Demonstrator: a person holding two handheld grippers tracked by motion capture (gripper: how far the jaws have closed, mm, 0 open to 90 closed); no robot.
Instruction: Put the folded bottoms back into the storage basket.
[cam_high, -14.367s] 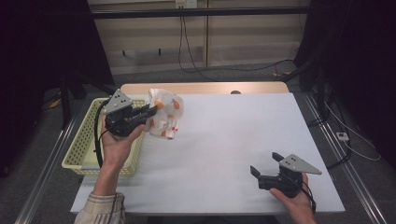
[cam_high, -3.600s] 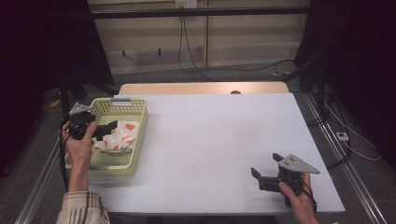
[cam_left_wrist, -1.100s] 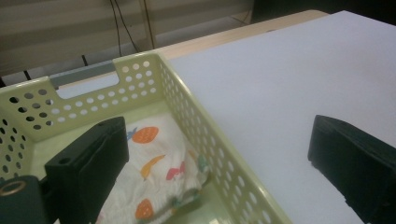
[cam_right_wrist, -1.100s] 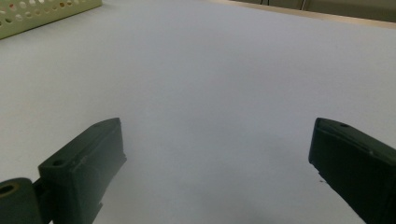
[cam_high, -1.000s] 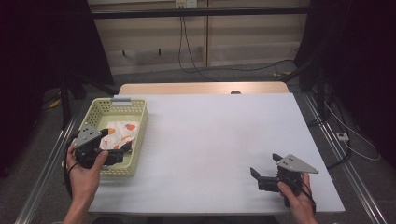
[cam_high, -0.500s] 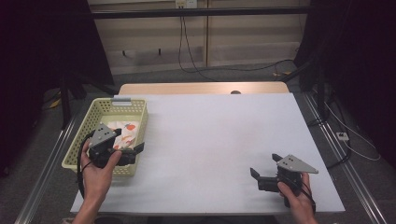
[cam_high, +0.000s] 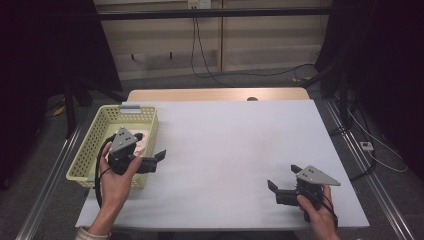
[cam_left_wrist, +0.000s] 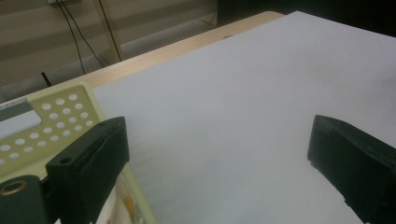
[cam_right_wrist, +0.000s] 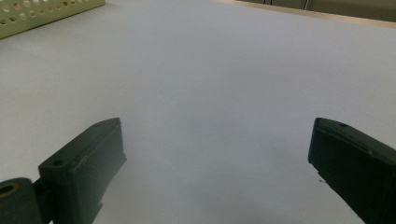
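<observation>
White table (cam_high: 235, 150) | yellow basket (cam_high: 90, 155) at left edge held patterned cloth (cam_high: 142, 140) | left gripper (cam_high: 157, 159) over basket's right rim, jaws open, empty | right gripper (cam_high: 282, 185) near-right, jaws open, empty

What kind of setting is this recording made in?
Probably a lab or data-collection bench: a white-covered table bounded by dark curtains, loose cables along the back wall, and a hand-held left gripper beside a yellow basket.
</observation>
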